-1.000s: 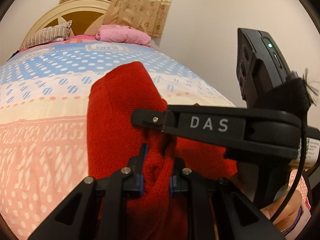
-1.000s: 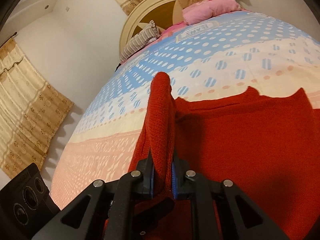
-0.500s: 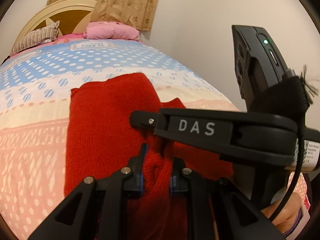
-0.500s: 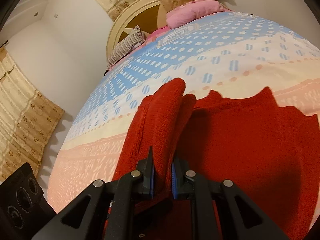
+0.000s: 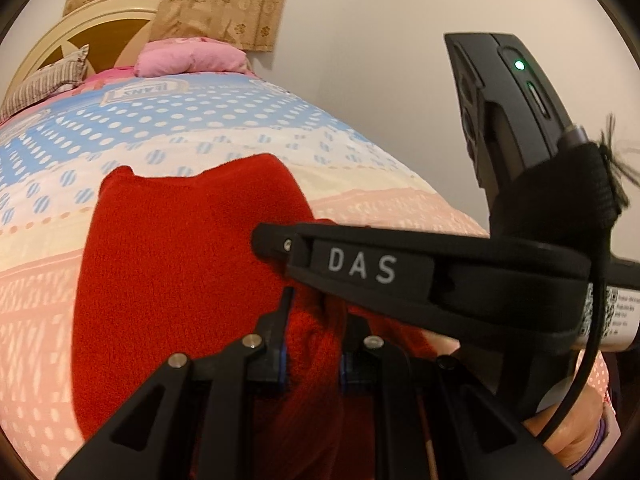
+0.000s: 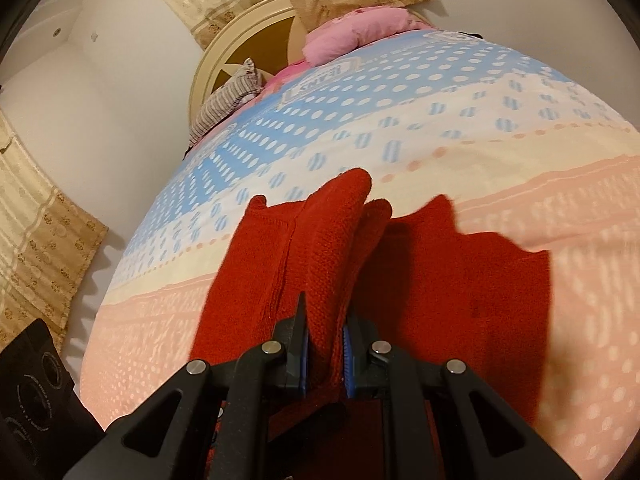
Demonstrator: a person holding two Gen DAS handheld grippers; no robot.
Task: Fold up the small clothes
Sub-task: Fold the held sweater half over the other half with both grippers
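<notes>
— Where is the red knitted garment (image 5: 172, 272) lying?

— On the bed (image 5: 360, 168), spread over the pink and cream bands of the dotted cover, with its far edge reaching toward the blue band. In the right wrist view the same garment (image 6: 460, 280) runs out to the right of the tongs, and a raised fold stands straight ahead of them.

— And the left tongs (image 5: 312, 360)?

— Clamped on a bunched ridge of the knit, which fills the gap between the two blue-padded fingers. The rest of the cloth lies ahead and to the left of them.

— The right tongs (image 6: 324, 356)?

— Also clamped on the garment. A doubled fold rises from between the fingers and leans away toward the headboard (image 6: 256, 40).

— Are the two close together?

— Yes. The right tool's black arm, marked DAS, crosses the left wrist view just above the left tongs, over the cloth.

— Anything else on the bed?

— A pink pillow (image 5: 188, 58) and a striped one (image 5: 44, 84) at the head.
</notes>
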